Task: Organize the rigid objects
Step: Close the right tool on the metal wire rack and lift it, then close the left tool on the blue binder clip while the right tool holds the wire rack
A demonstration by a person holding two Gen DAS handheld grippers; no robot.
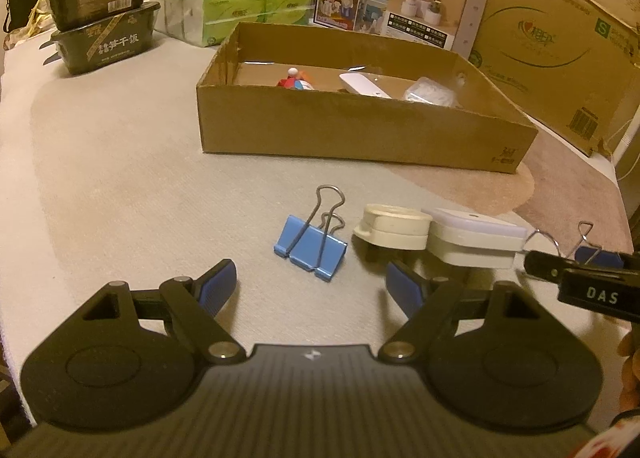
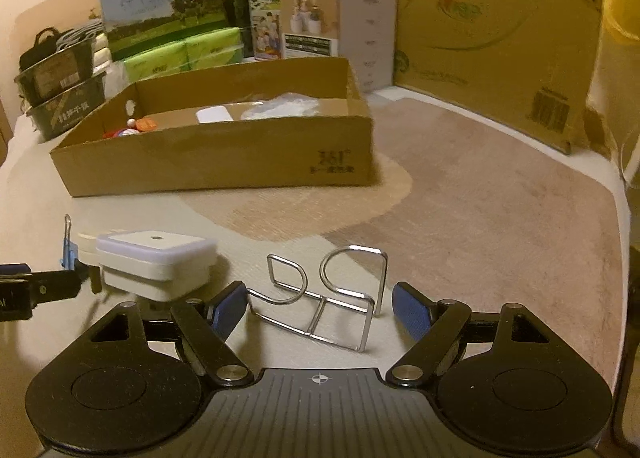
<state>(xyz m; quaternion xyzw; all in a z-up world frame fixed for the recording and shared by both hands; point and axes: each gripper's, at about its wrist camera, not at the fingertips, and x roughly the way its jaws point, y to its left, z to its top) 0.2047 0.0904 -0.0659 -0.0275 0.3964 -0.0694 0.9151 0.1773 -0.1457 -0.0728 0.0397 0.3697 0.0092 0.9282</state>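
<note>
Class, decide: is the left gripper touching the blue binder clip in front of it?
Apart. The left wrist view shows bare mat between the open left gripper and the blue binder clip.

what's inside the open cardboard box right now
In the cardboard box: a small red toy, a white flat device and a clear plastic bag. The near wall hides the floor.

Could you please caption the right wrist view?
Open right tool flanks a bent silver wire clip before the shallow brown cardboard box.
</note>
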